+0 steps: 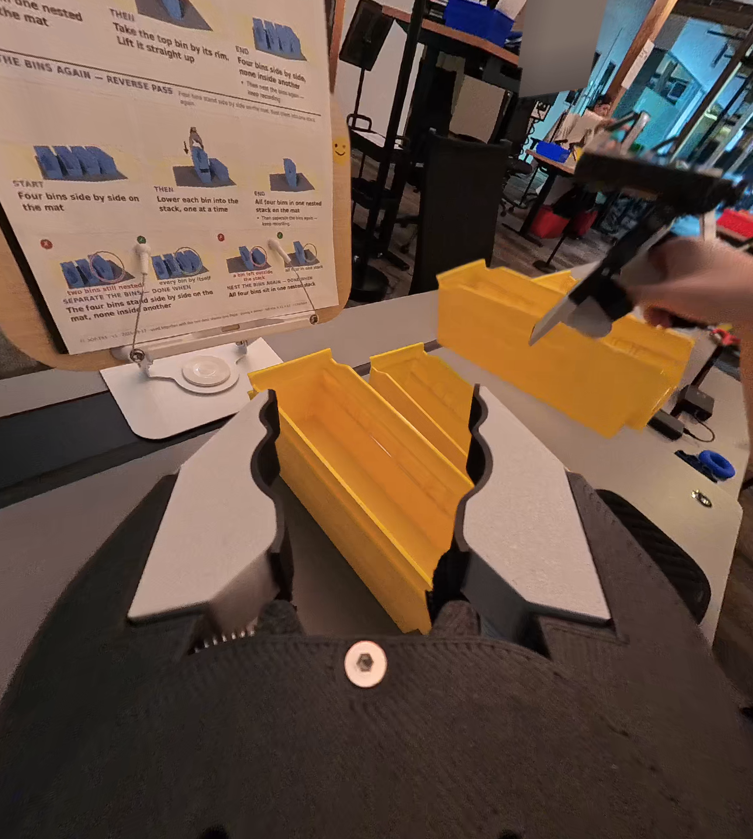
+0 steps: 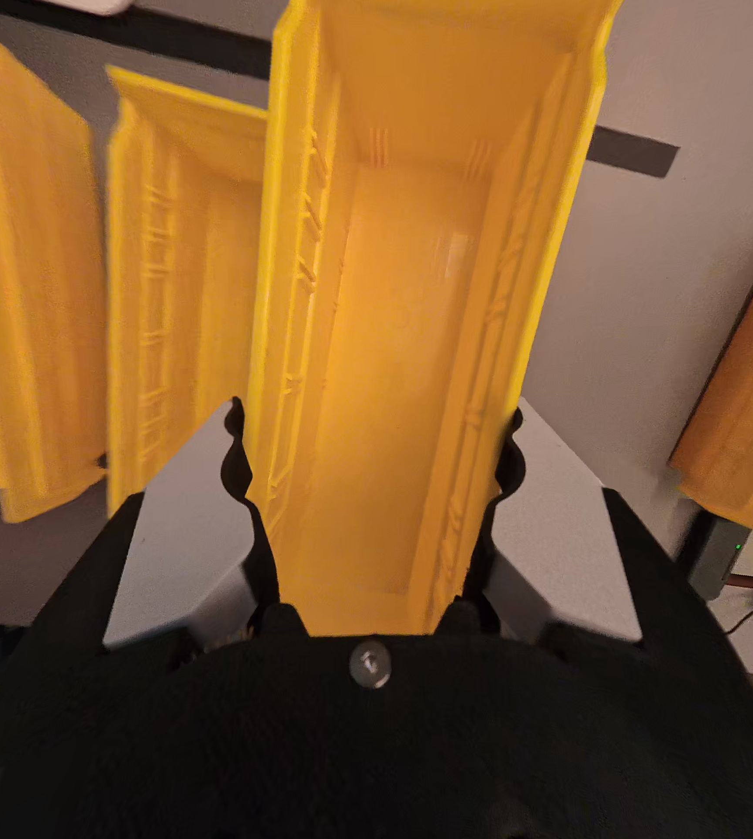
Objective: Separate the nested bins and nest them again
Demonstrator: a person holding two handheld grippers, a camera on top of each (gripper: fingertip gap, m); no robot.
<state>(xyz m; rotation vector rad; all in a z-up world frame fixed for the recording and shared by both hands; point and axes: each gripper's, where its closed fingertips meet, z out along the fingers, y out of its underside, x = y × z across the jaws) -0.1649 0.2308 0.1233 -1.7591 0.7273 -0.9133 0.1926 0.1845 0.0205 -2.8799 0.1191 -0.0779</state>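
Grey tabletop (image 1: 411, 318) carries two yellow bins standing side by side. Only the left wrist view shows the instruction sheet (image 1: 152, 181) and the office behind; its left gripper (image 1: 374, 436) is spread around the near bin (image 1: 365, 476). Right gripper (image 2: 374, 454) pinches a lifted bin (image 2: 411, 318) by both sides.

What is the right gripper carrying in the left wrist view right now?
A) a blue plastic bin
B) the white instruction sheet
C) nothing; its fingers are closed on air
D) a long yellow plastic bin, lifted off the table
D: the right gripper has the long yellow plastic bin raised clear of the grey table, and the right wrist view shows that bin filling the space between its fingers.
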